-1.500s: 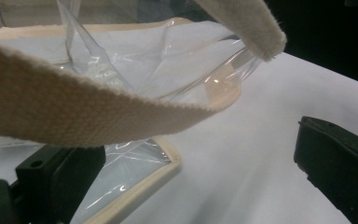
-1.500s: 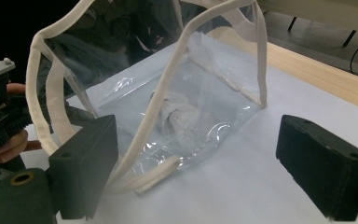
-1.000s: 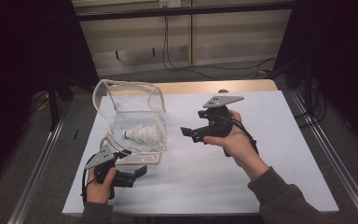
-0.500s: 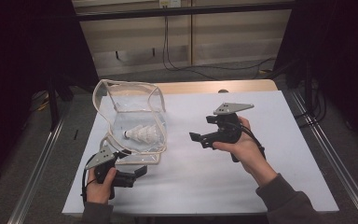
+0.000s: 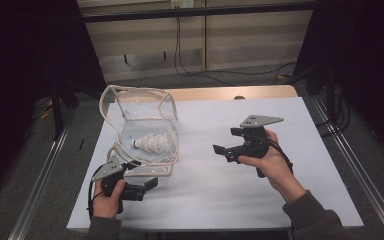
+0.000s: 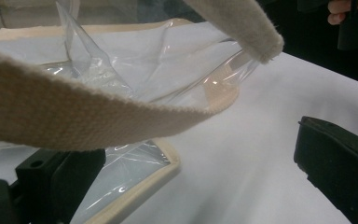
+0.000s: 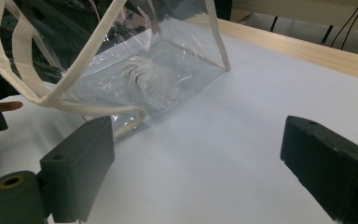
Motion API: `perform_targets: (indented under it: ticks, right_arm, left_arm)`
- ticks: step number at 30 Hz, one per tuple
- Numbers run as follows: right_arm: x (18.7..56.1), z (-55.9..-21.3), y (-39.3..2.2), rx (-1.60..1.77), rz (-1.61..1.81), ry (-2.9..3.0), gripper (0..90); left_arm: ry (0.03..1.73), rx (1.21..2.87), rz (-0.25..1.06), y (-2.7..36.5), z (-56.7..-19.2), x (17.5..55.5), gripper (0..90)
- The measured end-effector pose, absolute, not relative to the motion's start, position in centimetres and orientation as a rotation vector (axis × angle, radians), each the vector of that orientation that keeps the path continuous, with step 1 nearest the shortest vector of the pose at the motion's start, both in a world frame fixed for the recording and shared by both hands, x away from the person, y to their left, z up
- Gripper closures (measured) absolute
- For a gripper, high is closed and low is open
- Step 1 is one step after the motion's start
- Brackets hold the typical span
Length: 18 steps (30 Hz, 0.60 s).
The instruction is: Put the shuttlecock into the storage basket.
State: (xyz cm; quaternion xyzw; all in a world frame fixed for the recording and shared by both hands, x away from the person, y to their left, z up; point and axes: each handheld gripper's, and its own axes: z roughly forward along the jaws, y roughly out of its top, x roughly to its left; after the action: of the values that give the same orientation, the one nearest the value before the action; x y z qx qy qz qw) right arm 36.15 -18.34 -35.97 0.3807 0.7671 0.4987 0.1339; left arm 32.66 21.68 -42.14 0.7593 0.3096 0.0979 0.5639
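A clear plastic tote bag (image 5: 141,120) with cream trim and straps stands on the left half of the white sheet. Inside it, on the bottom, lies a white shuttlecock (image 5: 153,144), also seen through the bag wall (image 7: 150,83). My left gripper (image 5: 147,187) rests just in front of the bag and is open (image 6: 191,186). A cream strap (image 6: 74,121) hangs across before its jaws, and the bag's trimmed bottom corner (image 6: 142,184) lies close to the left jaw. My right gripper (image 5: 223,152) is held to the bag's right, apart from it, open (image 7: 205,172) with nothing between its jaws.
The white sheet (image 5: 300,195) covers the table, and a strip of wooden tabletop (image 5: 220,93) shows at the back. Metal rails (image 5: 352,165) run along both sides. Cables lie on the floor behind the table.
My right gripper has drawn back from the bag, moving right and toward the person. The left gripper and the bag have stayed put.
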Motion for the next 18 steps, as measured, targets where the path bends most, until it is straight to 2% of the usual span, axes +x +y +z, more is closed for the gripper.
perform_targets:
  ticks: [18]
  right_arm:
    - [35.1,-38.1,-20.7,1.148,1.43,2.203,9.5]
  left_arm:
    - [0.728,1.783,0.229,21.6,-42.1,32.6,2.1]
